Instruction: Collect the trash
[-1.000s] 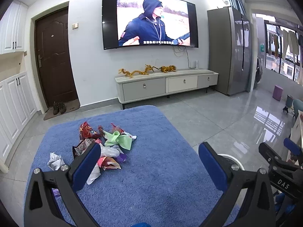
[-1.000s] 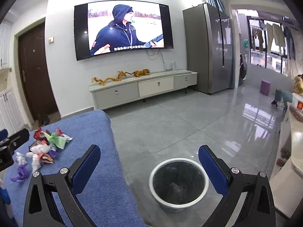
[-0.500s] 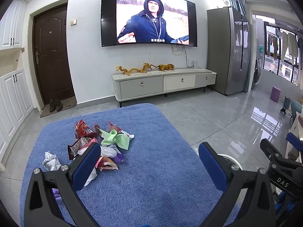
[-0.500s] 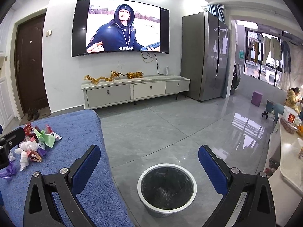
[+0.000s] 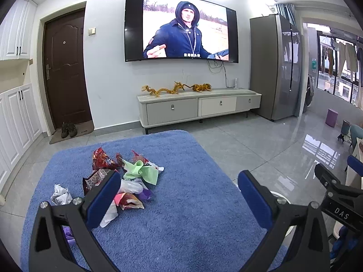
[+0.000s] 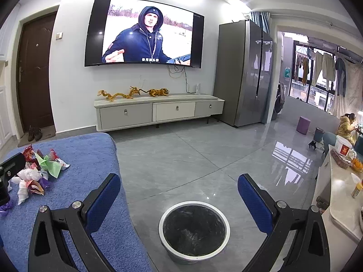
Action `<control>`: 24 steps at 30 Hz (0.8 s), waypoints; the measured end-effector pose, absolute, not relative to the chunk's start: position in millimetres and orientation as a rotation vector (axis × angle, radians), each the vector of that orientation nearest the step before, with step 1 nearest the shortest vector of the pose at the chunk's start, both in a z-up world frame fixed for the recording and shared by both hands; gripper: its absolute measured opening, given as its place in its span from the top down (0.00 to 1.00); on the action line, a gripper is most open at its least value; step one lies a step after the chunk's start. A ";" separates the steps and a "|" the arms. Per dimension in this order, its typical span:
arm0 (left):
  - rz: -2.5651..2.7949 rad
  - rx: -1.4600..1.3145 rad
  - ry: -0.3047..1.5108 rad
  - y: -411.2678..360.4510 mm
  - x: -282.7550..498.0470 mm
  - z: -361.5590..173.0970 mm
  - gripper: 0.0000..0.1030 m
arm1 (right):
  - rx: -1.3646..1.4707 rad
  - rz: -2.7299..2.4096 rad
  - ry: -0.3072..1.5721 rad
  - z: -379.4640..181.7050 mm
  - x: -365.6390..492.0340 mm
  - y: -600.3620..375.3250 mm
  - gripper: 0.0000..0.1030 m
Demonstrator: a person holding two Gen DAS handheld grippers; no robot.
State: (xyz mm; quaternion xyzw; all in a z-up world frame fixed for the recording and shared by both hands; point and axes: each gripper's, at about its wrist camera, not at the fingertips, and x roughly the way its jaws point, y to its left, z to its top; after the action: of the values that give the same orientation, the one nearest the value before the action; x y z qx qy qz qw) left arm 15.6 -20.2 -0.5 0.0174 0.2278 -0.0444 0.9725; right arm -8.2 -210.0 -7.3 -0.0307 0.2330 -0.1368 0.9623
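From the left wrist camera, the left gripper (image 5: 179, 195) hangs with its blue-padded jaws spread wide and nothing between them, above the blue carpet (image 5: 181, 215). The trash pile (image 5: 122, 181) lies on the carpet's left part: a red snack bag (image 5: 103, 161) at the far end, a green paper (image 5: 143, 172) just right of it, a crumpled white wrapper (image 5: 60, 195) at the near left. The gripper's left finger (image 5: 103, 200) covers part of the pile. Off the carpet's right edge, the right gripper's black body (image 5: 335, 201) shows.

From the right wrist camera, the right gripper (image 6: 179, 195) is likewise wide apart and empty, over grey floor tiles just right of the carpet (image 6: 90, 158). The bin (image 6: 194, 231), white-rimmed with a dark liner, stands on the tiles beside the carpet's right edge, between the fingers in view. The trash pile (image 6: 38, 172) sits on the carpet's far left, partly hidden by the left gripper's black body (image 6: 9, 170). Beyond the carpet stands a TV cabinet (image 6: 158, 111).
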 end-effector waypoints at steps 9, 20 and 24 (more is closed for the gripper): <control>-0.113 0.050 0.460 -22.3 10.9 -1.0 0.00 | -0.091 -0.289 0.452 -5.5 -11.9 -203.0 0.00; -0.116 0.045 0.509 -16.0 10.7 -7.7 0.00 | -0.064 -0.266 0.461 -6.7 -11.4 -203.5 0.00; -0.112 0.051 0.505 -15.6 9.3 -6.9 0.00 | -0.039 -0.255 0.468 -9.2 -8.6 -205.0 0.00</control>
State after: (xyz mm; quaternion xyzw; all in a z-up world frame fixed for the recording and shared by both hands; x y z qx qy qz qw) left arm 9.3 -15.6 -6.9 0.0253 0.2497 -0.0555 0.9664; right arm -8.6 -205.0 -9.2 -0.0194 0.2311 -0.1261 0.9645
